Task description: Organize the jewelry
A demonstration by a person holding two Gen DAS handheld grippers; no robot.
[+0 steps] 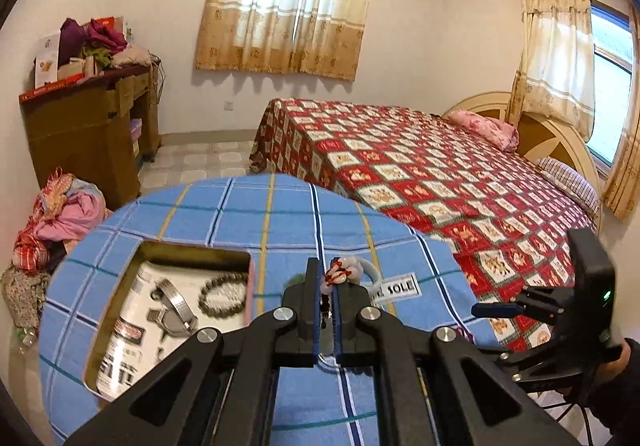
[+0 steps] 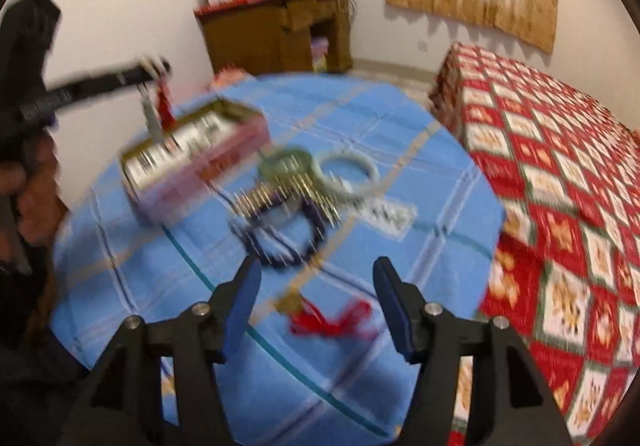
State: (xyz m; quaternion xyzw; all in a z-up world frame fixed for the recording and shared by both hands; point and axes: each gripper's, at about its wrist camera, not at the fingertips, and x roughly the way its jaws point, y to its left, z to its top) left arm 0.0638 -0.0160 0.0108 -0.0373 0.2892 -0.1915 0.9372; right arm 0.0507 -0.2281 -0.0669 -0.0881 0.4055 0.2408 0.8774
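Observation:
My left gripper [image 1: 329, 278] is shut on a white-bead charm with red cord [image 1: 342, 273], held above the round blue checked table [image 1: 248, 217]. In the blurred right wrist view the left gripper [image 2: 154, 65] hangs the red-tasselled charm [image 2: 162, 101] over the open pink tin box [image 2: 192, 153]. The box [image 1: 168, 310] holds a silver bangle [image 1: 178, 302] and a dark bead bracelet [image 1: 224, 292]. My right gripper [image 2: 316, 302] is open and empty above the table, near a red tassel piece [image 2: 332, 318], a dark bead bracelet [image 2: 280, 238], a green bangle [image 2: 286, 161] and a pale bangle [image 2: 346, 169].
A bed with a red patterned cover [image 1: 440, 173] stands right of the table. A wooden desk piled with clothes [image 1: 92, 117] stands against the far wall. A heap of clothes [image 1: 52, 230] lies on the floor at left. A white label [image 1: 396, 290] lies on the cloth.

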